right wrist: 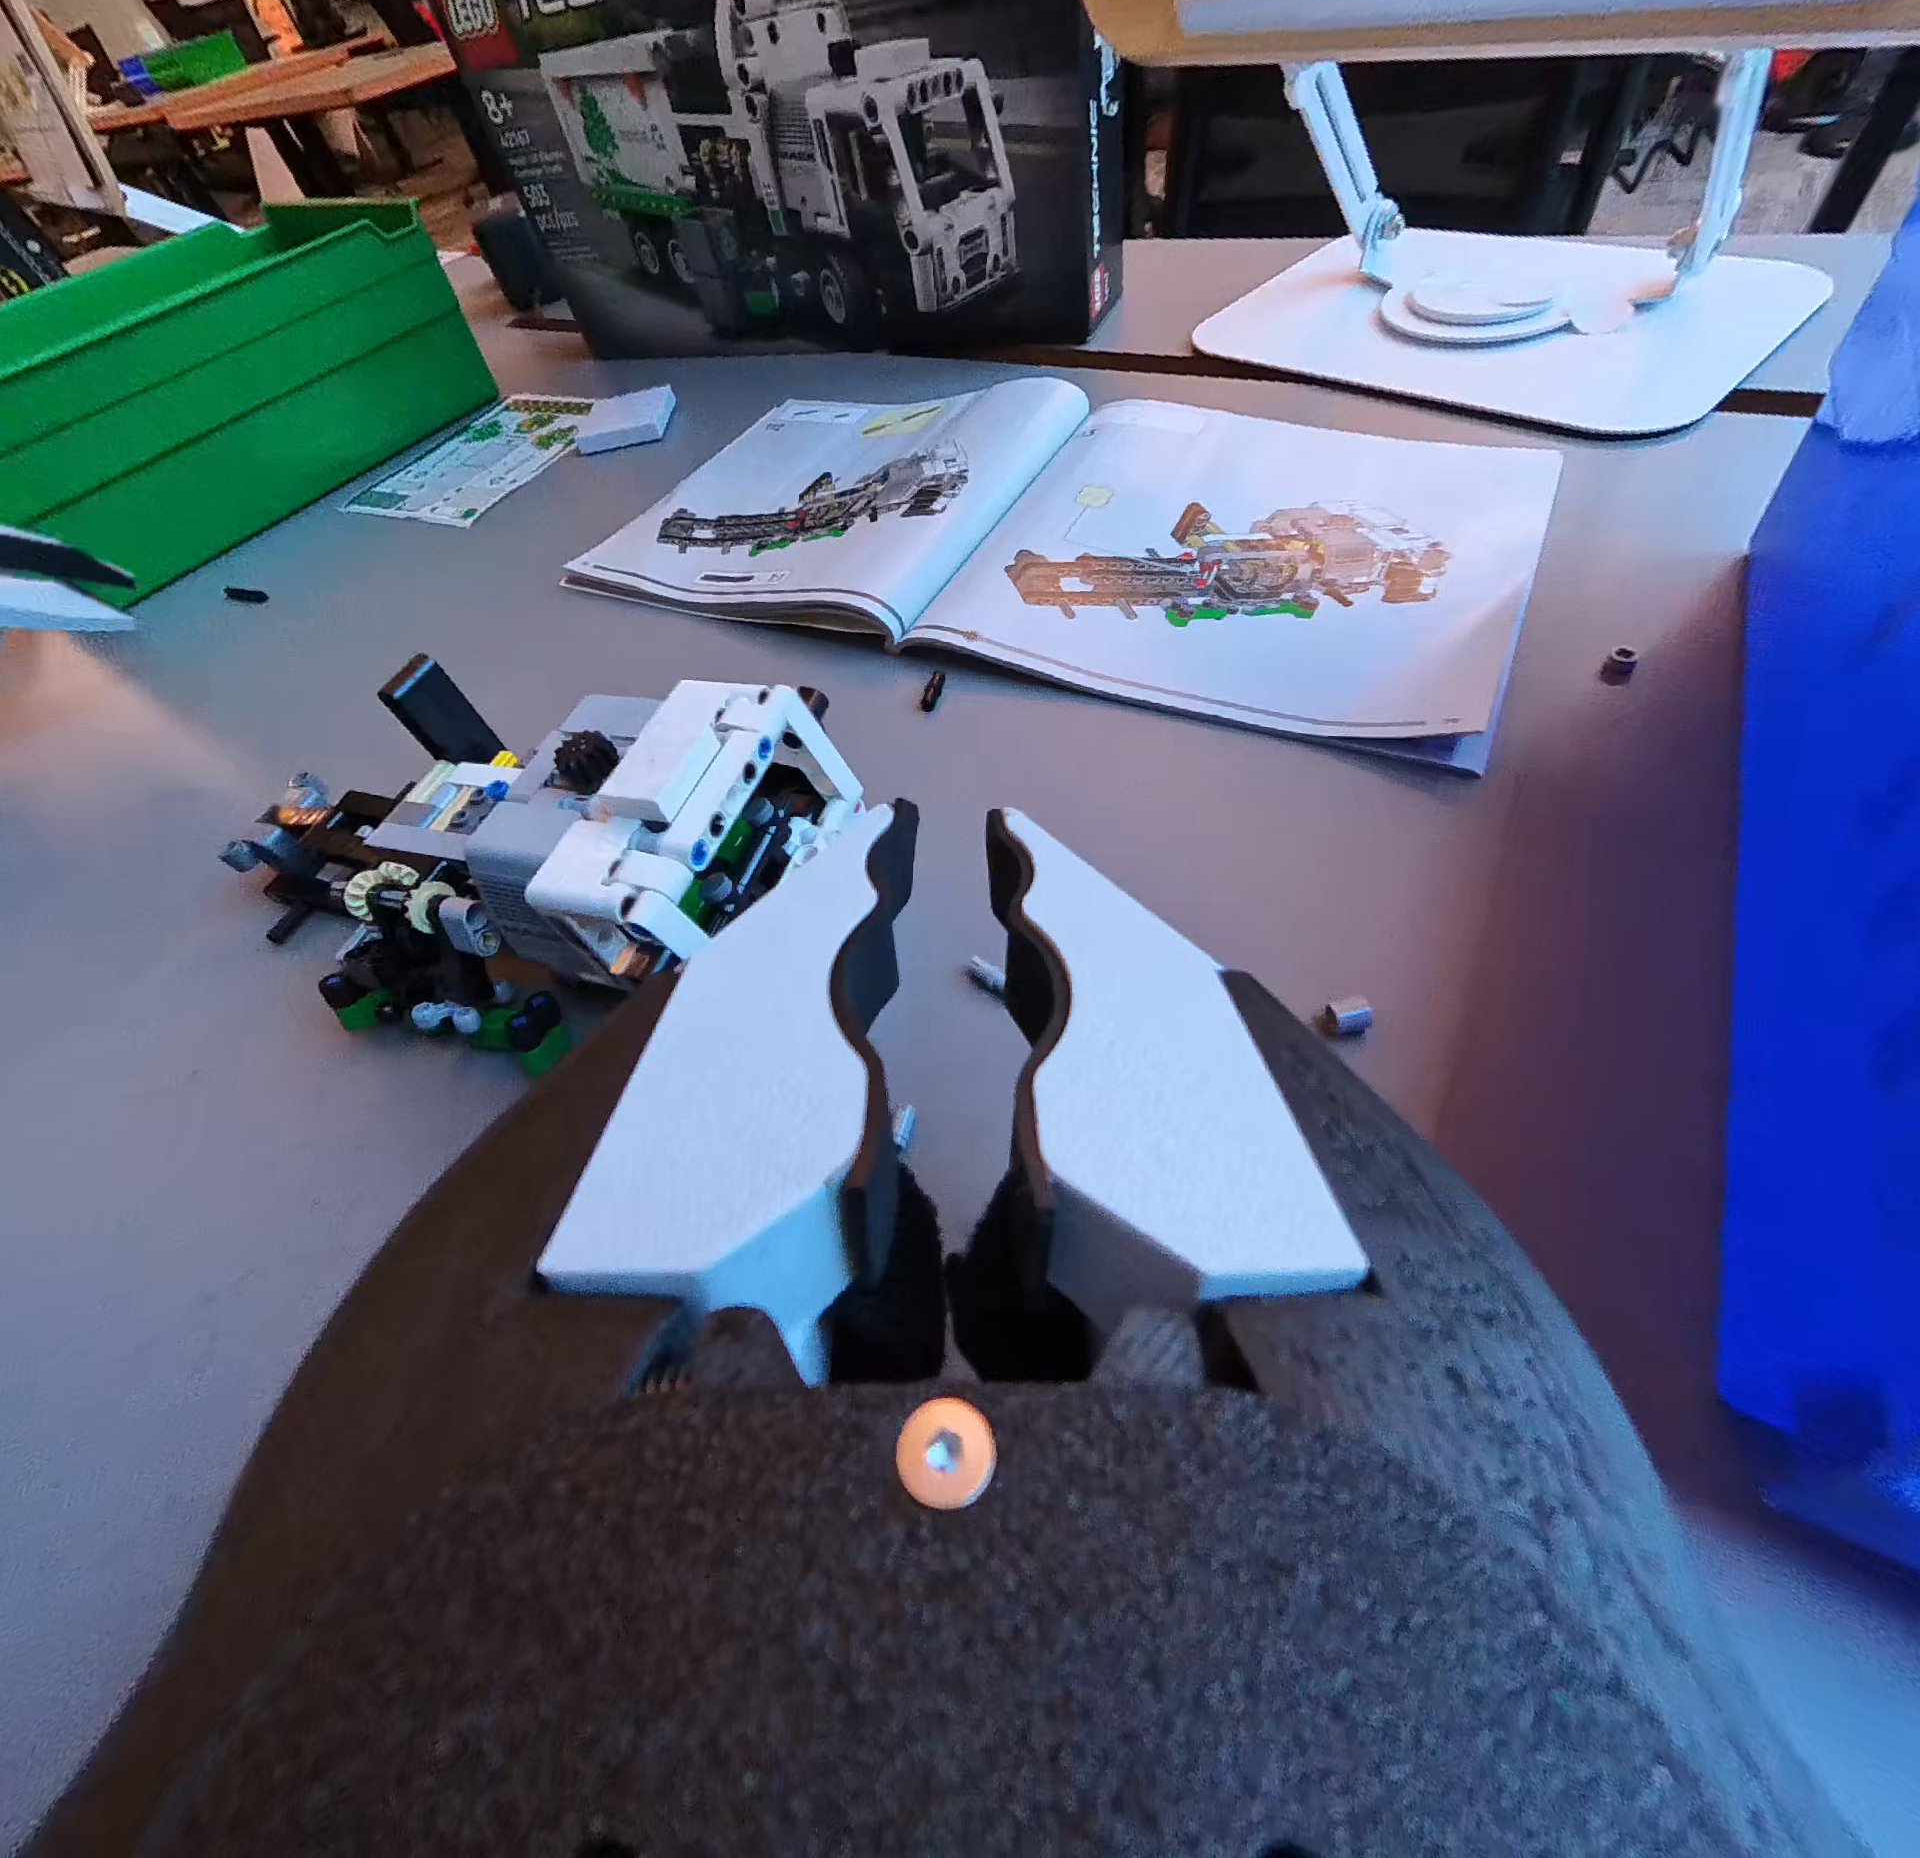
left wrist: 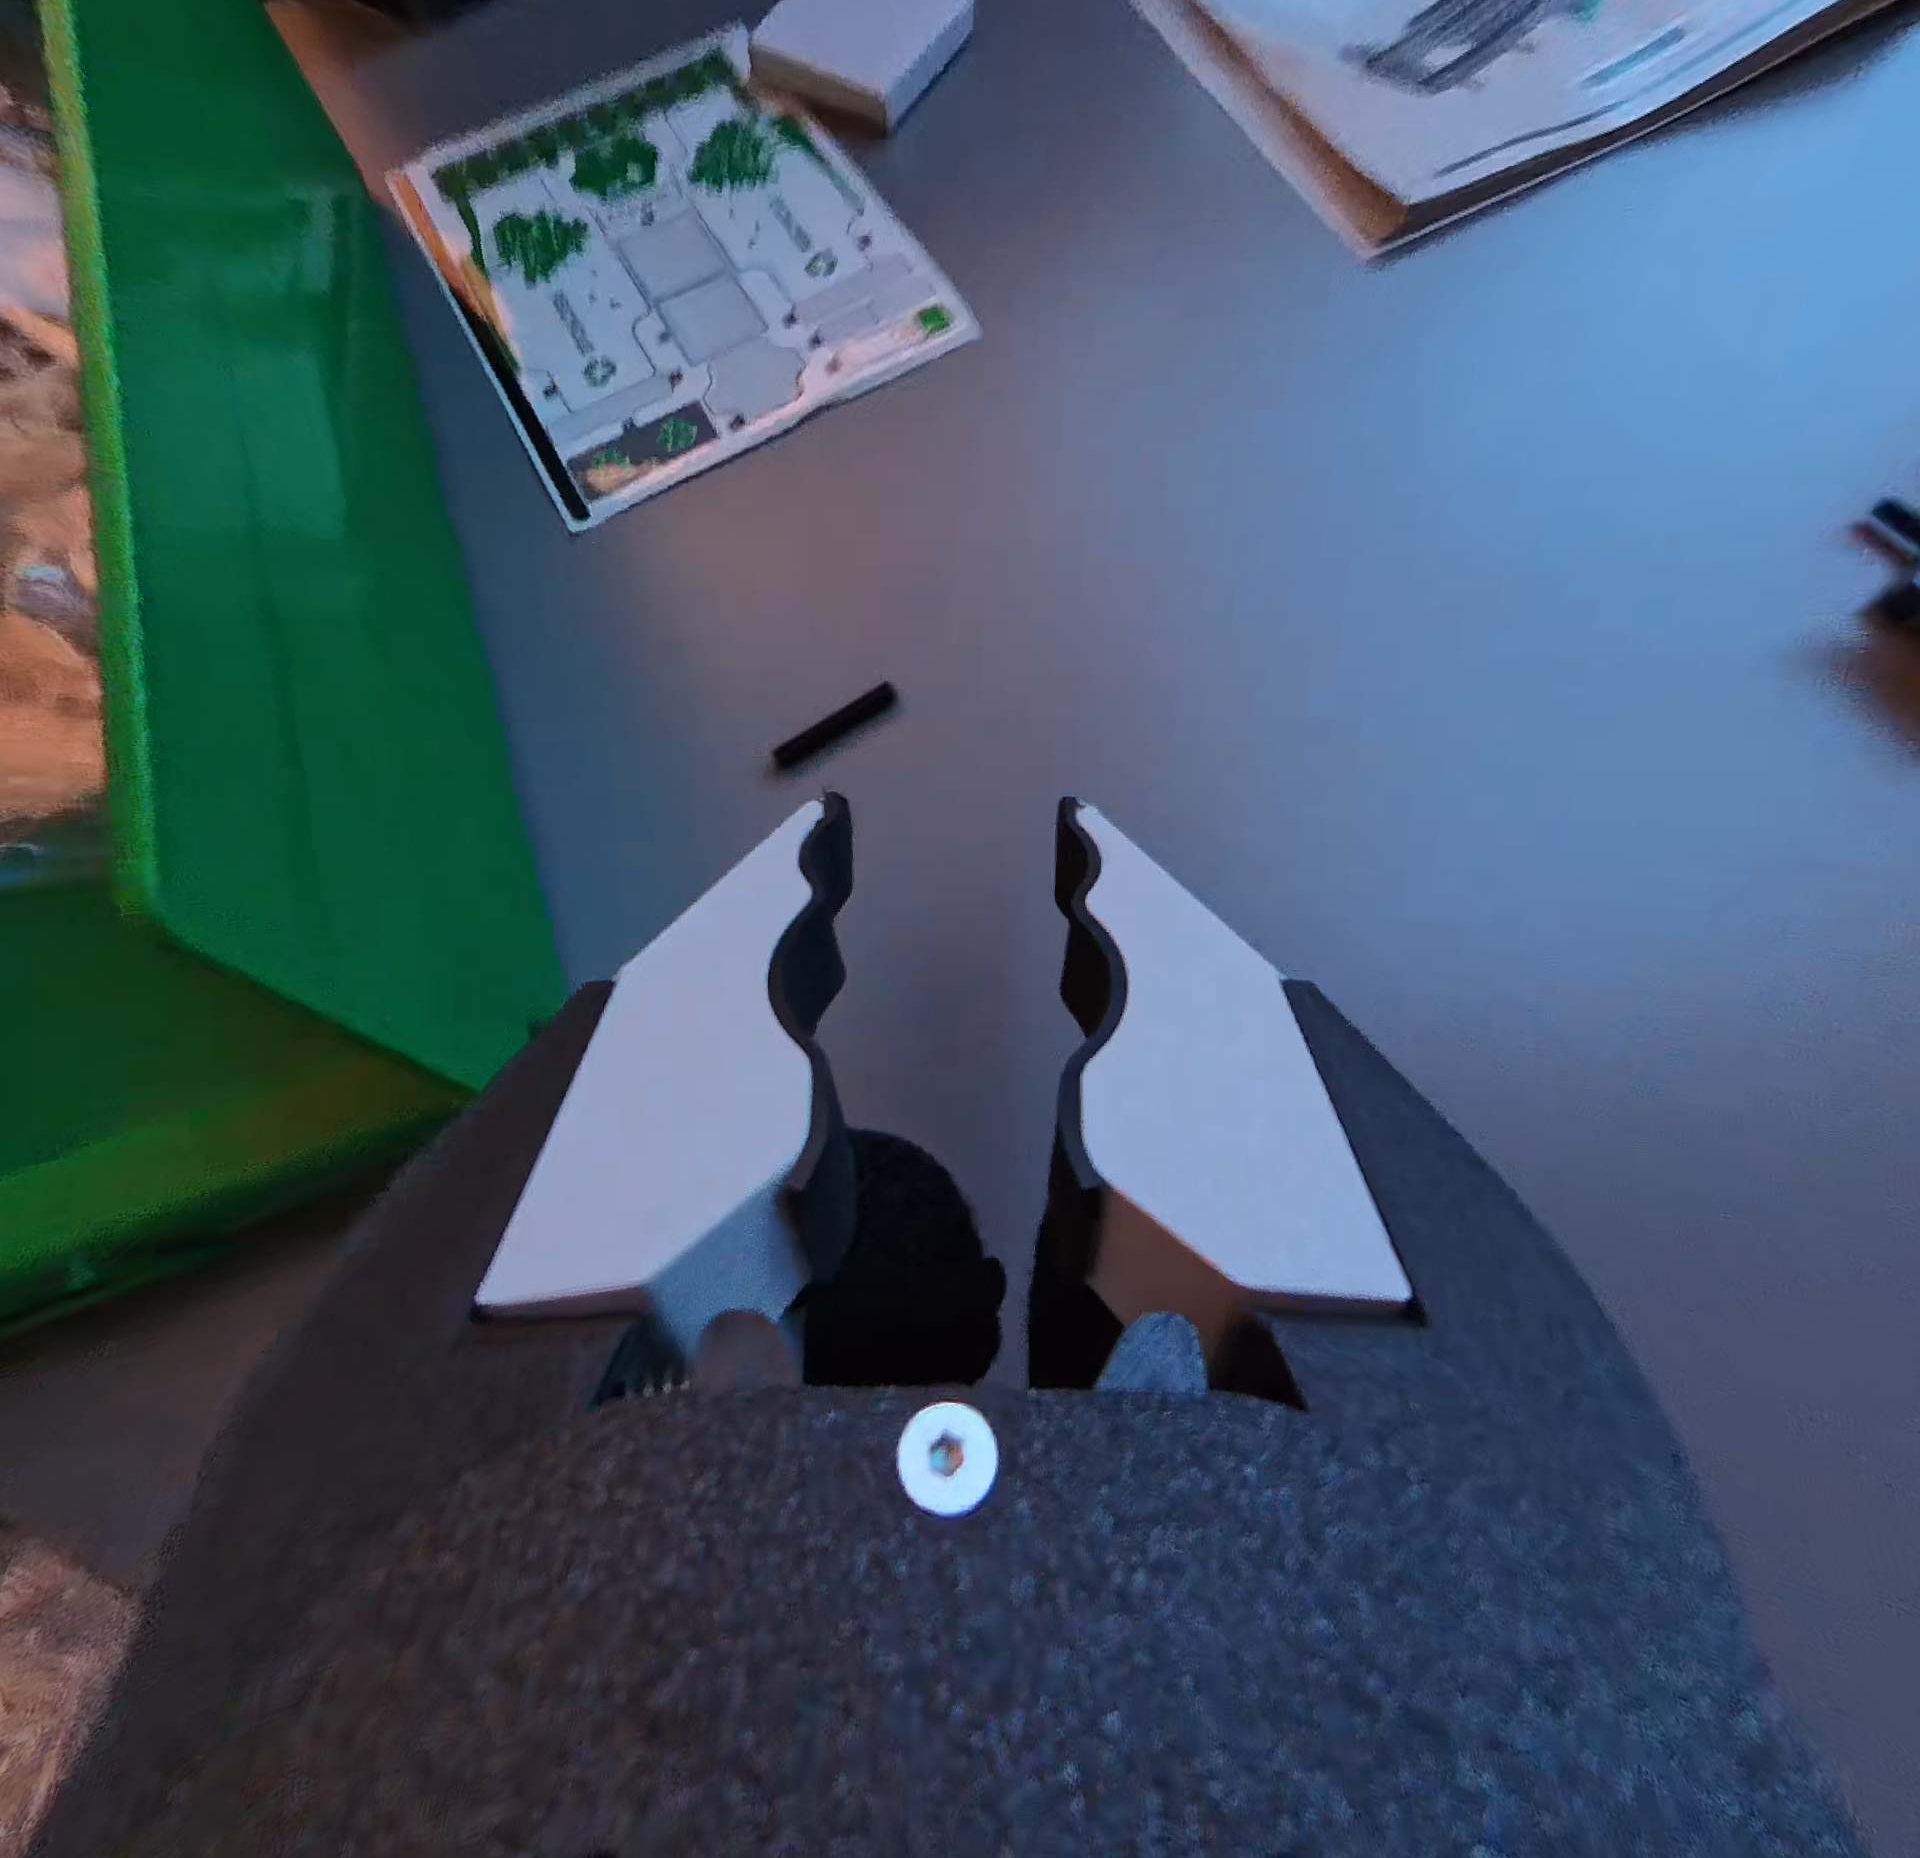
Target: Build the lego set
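Left tongs (left wrist: 943, 800) hang released; just beyond their left tip a black rod (left wrist: 833, 726) lies slantwise on the surface (left wrist: 1351, 769), probably their target. Right tongs (right wrist: 951, 811), also released, sit farther.

Dim, bluish-and-orange mixed light sheens the grey table (left wrist: 1351, 769); both wide-angle views bend at the rims, motion blur smearing the booklet (left wrist: 1507, 63) toward one o'clock

A smooth grey surface (right wrist: 1299, 873) fills the near view, lit with a warm pinkish cast on one side and bluish on the other. Beyond its far left corner stand wooden tables (right wrist: 281, 83) in a dim, blurred room, with dark furniture behind the far edge.
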